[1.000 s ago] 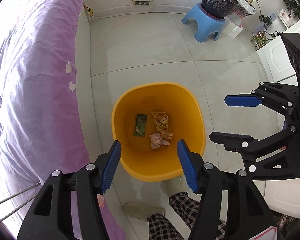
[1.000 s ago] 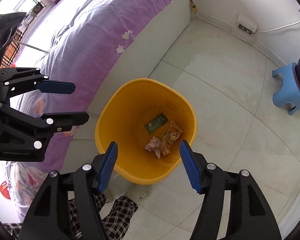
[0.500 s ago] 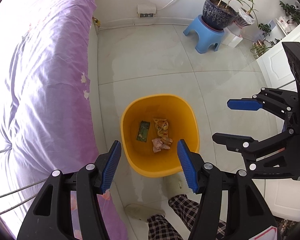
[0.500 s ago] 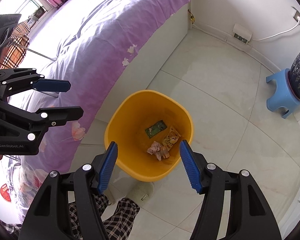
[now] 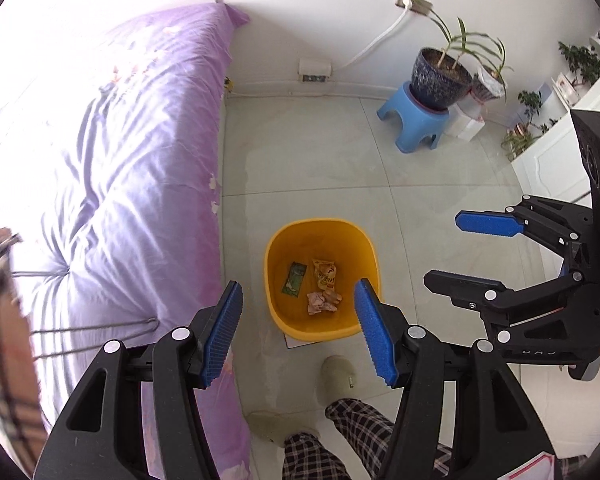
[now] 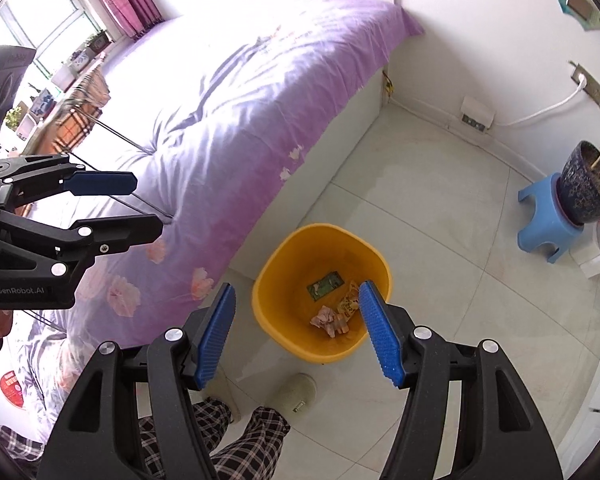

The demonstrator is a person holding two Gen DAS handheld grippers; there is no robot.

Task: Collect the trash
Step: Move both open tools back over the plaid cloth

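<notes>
A yellow bin [image 5: 364,248] [image 6: 272,272] stands on the tiled floor beside the bed. Inside lie a green wrapper [image 5: 293,283] [image 6: 325,285], an orange snack packet [image 5: 325,273] [image 6: 348,303] and crumpled pink paper [image 5: 320,302] [image 6: 329,319]. My left gripper [image 5: 298,330] is open and empty, held high above the bin. My right gripper [image 6: 298,330] is also open and empty, high above the bin; it shows in the left wrist view [image 5: 466,250]. The left gripper shows in the right wrist view [image 6: 118,206].
A bed with a purple cover [image 5: 100,184] [image 6: 228,120] runs along the left. A blue stool [image 5: 418,118] [image 6: 546,220] with a potted plant [image 5: 440,76] stands by the far wall. White cabinets [image 5: 556,160] stand at the right. The person's slippers [image 5: 336,376] and plaid trousers [image 5: 320,452] are below.
Both grippers have risen well away from the bin, so it looks smaller and more of the room shows. Both stay open. The trash in the bin has not moved.
</notes>
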